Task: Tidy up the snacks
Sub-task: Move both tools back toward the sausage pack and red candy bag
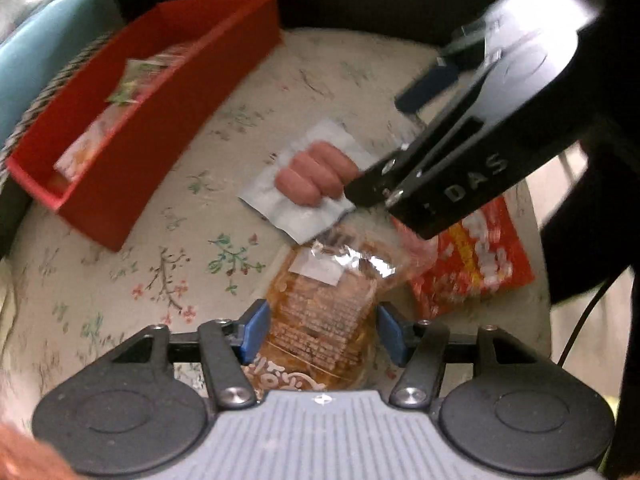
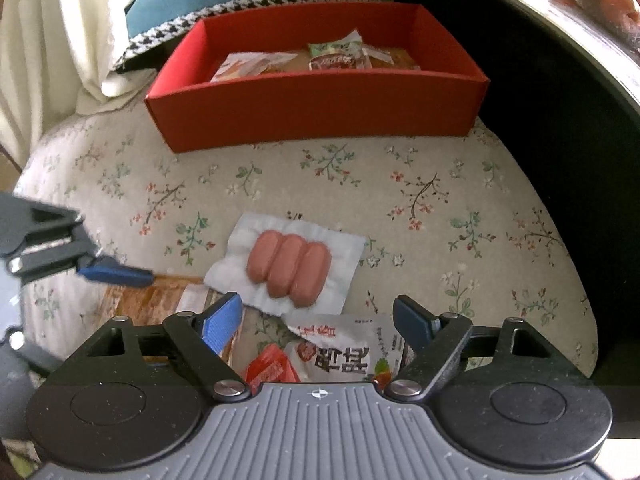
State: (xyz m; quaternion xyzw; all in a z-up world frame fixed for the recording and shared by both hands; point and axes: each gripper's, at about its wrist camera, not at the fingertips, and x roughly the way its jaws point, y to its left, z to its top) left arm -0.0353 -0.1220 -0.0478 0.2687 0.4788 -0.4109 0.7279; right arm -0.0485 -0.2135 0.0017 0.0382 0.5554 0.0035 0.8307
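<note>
Both jaws open, nothing gripped: left gripper straddles cracker pack, right gripper over sausage pack; red box awaits.

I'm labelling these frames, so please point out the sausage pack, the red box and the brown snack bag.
sausage pack (image 2: pixel 289 269), right wrist view, middle sausage.
red box (image 2: pixel 316 109), right wrist view, near wall.
brown snack bag (image 1: pixel 320 316), left wrist view, printed face.

Soft daylight, motion blur, fisheye warping
</note>
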